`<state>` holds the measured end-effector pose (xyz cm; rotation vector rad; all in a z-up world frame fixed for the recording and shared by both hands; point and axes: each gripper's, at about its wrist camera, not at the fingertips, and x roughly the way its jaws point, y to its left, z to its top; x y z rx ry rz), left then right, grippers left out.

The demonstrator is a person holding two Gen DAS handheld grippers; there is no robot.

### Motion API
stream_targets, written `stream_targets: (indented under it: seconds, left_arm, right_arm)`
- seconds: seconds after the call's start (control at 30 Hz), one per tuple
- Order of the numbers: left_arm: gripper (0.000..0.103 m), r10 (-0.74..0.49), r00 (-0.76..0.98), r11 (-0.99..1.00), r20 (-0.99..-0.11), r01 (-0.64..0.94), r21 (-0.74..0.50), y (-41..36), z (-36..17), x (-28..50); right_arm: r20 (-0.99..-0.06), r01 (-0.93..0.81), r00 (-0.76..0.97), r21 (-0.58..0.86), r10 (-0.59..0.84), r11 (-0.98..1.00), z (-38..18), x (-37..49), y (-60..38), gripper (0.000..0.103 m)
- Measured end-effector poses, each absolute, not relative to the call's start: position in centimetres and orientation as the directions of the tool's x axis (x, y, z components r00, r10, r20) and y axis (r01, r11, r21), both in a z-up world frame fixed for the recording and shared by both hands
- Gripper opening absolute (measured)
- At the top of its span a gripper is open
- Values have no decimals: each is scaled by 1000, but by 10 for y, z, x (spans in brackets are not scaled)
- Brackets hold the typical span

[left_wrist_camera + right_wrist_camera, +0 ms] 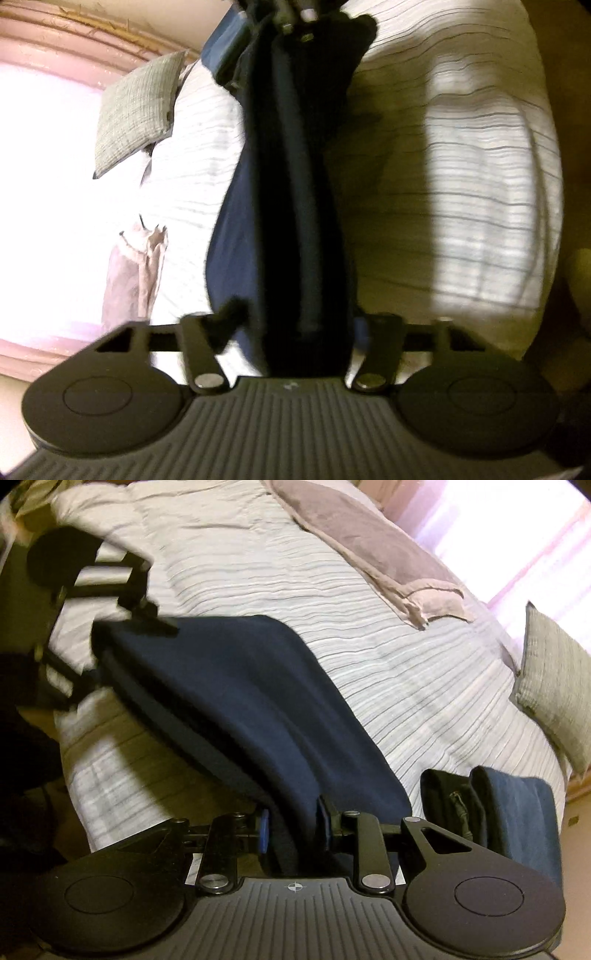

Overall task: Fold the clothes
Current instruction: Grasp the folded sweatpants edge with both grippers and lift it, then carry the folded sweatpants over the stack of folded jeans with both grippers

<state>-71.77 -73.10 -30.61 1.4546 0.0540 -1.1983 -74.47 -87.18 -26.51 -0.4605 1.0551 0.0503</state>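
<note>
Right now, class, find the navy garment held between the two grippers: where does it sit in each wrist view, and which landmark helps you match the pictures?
Left wrist view: the navy garment runs up the centre, from this gripper's fingers to the top edge.
Right wrist view: it stretches diagonally from bottom centre to upper left, ending at the other gripper.
Shared landmark: the grey textured pillow on the striped bedspread.

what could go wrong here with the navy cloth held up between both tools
1. Each tool, right and left, seems to pinch only an edge of the navy garment, so one end might slip and spoil the fold.
2. Lowered carelessly, the cloth could land on the folded dark pile beside it on the striped bedspread.
</note>
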Motion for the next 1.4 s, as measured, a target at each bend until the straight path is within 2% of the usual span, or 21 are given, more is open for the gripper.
stream_targets:
  seconds: [0.03, 0.27, 0.33, 0.37, 0.4, 0.53, 0.73, 0.77, 0.8, 0.9, 1.0, 1.4]
  left_arm:
    - [35, -572, 468, -313, -674, 634, 707, -731, -302, -715]
    - [26, -555, 412, -341, -723, 680, 649, -734, -277, -693]
    - [25, -552, 382, -347, -741, 702, 621, -735, -269, -687]
    - [25, -552, 369, -350, -748, 712, 609, -736, -265, -684]
    - [25, -552, 355, -352, -754, 721, 597, -737, -260, -680]
    - [25, -535, 286, -347, -795, 783, 516, -744, -245, -666]
    - [25, -510, 204, -336, -836, 847, 411, -749, -228, -650]
    - [25, -508, 196, -340, -839, 849, 404, -750, -227, -648]
    - [25, -507, 188, -343, -841, 851, 397, -751, -226, -646]
    - [25, -507, 172, -367, -845, 844, 392, -752, -223, -645]
    - [25, -508, 164, -380, -846, 838, 391, -751, -217, -641]
    - [25, -524, 109, -463, -845, 796, 390, -744, -204, -608]
  right_arm:
    - [-846, -265, 502, -349, -180, 899, -268, -747, -869, 25]
    - [-823, -305, 524, -422, -219, 854, -290, -766, -849, 26]
    - [-810, -321, 535, -459, -241, 828, -299, -773, -843, 48]
    - [-791, -322, 552, -494, -264, 808, -303, -778, -839, 78]
    - [-776, -325, 565, -522, -280, 789, -308, -783, -835, 88]
    - [-766, -368, 575, -557, -289, 744, -326, -796, -825, 88]
    - [-728, -391, 559, -653, -397, 649, -364, -796, -834, 87]
    - [-722, -398, 554, -667, -414, 630, -369, -797, -837, 74]
    - [-720, -397, 549, -672, -424, 625, -369, -798, -841, 55]
    - [-733, -355, 532, -648, -425, 674, -354, -797, -850, 41]
    - [-744, -309, 519, -623, -422, 718, -335, -792, -855, 37]
    - [-776, -243, 448, -584, -444, 774, -301, -771, -825, 37]
